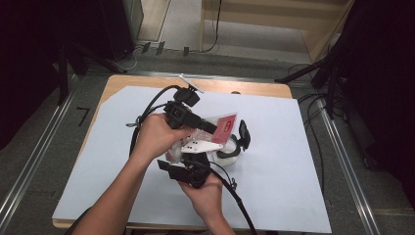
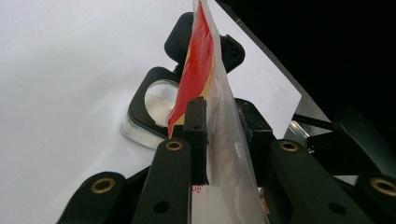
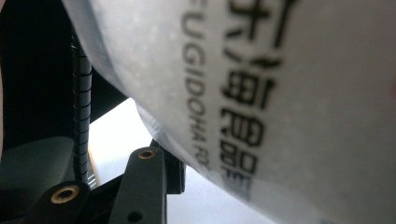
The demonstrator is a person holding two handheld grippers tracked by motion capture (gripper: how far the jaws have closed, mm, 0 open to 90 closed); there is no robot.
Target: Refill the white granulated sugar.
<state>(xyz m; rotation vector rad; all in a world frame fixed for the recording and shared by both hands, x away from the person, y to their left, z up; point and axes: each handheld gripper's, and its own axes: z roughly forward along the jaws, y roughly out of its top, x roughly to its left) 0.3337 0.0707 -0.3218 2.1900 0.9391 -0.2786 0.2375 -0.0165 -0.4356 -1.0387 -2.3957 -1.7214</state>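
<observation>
The pouch point(image 2: 205, 88), clear plastic with a red printed panel, hangs above the middle of the table point(image 1: 293, 196), over an open black-rimmed container point(image 1: 230, 149). My left tongs point(image 2: 222, 135) pinch it flat between their jaws; my right tongs point(image 3: 173, 170) press against its lower part, though I cannot tell whether they have closed. To do this well, I judge I should keep both grips firm and tilt slowly. Its long axis runs from 7 toward 1 o'clock, red end leading.
</observation>
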